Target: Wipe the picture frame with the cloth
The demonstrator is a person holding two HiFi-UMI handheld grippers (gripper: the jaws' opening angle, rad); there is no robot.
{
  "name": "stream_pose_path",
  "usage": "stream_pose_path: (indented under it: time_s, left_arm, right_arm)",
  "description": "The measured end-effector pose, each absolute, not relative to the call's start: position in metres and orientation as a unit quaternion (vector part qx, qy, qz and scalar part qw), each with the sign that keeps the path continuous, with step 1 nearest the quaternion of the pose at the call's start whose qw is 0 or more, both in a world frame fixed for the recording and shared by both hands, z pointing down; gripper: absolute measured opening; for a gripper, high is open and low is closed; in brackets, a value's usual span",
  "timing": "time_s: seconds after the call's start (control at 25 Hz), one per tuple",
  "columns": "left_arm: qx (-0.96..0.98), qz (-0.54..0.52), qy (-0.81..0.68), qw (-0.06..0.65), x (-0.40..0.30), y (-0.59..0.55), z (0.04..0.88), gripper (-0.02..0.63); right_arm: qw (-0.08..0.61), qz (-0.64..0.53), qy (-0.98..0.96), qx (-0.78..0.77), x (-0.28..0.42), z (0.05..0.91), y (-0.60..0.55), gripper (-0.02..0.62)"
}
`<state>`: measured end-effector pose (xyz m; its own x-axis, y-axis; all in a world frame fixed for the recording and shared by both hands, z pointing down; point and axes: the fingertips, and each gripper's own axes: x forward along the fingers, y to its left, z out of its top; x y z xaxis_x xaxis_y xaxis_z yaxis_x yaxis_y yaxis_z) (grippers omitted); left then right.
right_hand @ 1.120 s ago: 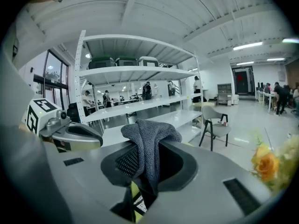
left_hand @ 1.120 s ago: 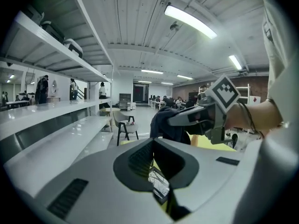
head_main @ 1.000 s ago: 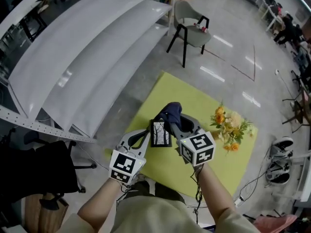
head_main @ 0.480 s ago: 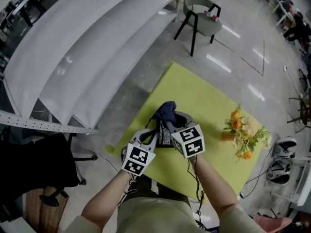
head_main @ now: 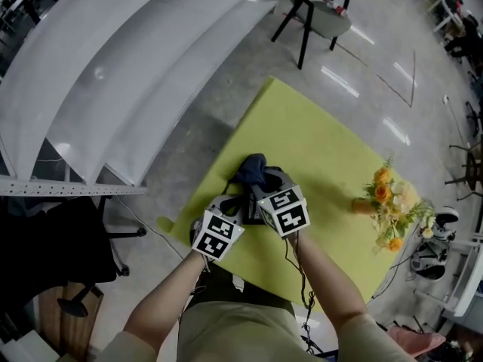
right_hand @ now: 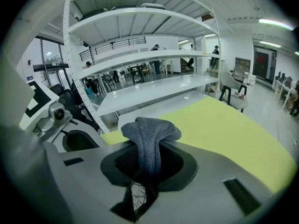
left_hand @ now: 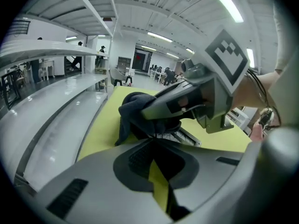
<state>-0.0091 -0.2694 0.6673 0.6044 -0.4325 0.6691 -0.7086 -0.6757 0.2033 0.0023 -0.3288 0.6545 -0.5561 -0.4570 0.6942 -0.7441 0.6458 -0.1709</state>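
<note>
A person stands over a yellow-green table [head_main: 324, 138], holding a two-jaw tool in each hand, the two close together above its near part. The left tool [head_main: 235, 208] is pinched narrow on the thin dark edge of a small black picture frame with a line-drawn print [left_hand: 188, 136]. The right tool [head_main: 264, 183] is clamped on a dark blue-grey terry cloth [head_main: 250, 168], whose bunched end bulges past the jaws and appears to lie against the frame. The step in hand looks like the wipe itself. To do it well, the left tool should hold the frame steady and level. The right tool should draw the cloth's loose bulge along the face and borders with light pressure, so that fabric, not hard jaw, meets the frame. Pressing hard could twist the frame out of its thin grip. The head view shows how the tools sit over the table, but the frame is nearly hidden beneath them there. The left gripper view shows the frame's printed face beside the cloth. The right gripper view shows the cloth's weave gripped between the jaws, with a sliver of print in the gap below.
</note>
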Motion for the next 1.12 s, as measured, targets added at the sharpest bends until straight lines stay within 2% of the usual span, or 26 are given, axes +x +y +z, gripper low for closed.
stream_pose_path:
  time_s: [0.48,1.12]
  left_arm:
    - [0.865,0.297,-0.31,0.262,-0.006,-0.264,0.684,0.009]
    - [0.86,0.287,-0.308,0.289,-0.005,-0.264,0.688,0.009]
  right_arm:
    - [0.369,0.208,-0.843,0.331,-0.004,0.681,-0.323,0.083]
    - [0.391,0.214,-0.789,0.423,0.073,0.673,-0.324,0.08]
